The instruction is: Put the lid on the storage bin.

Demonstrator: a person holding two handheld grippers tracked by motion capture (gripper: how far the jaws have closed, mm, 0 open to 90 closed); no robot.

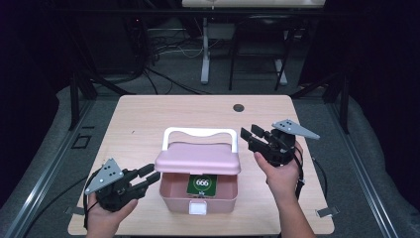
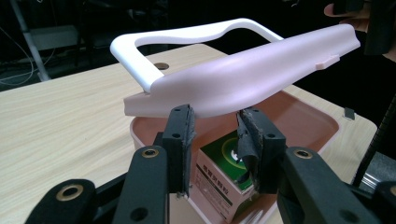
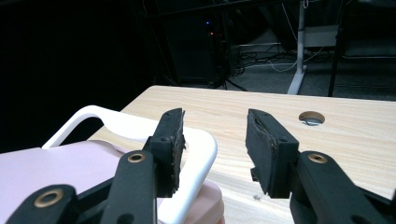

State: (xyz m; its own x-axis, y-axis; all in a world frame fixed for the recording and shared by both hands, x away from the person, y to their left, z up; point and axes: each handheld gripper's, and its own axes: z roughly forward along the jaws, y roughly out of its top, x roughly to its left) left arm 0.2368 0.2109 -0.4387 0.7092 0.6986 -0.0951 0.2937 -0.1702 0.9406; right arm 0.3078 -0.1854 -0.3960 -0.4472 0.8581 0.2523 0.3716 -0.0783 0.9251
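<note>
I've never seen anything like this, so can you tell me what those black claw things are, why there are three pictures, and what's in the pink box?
The black claws are grippers, tools with two jaws that a person holds, one in each hand. One picture is taken from above the table. There you see the left gripper and the right gripper, both open and holding nothing. The other two pictures come from little cameras riding on each gripper, looking along its jaws. On the wooden table stands a pink box with a white handle. Its lid is raised partway, and inside lies a green packet with white numbers on it.
</note>
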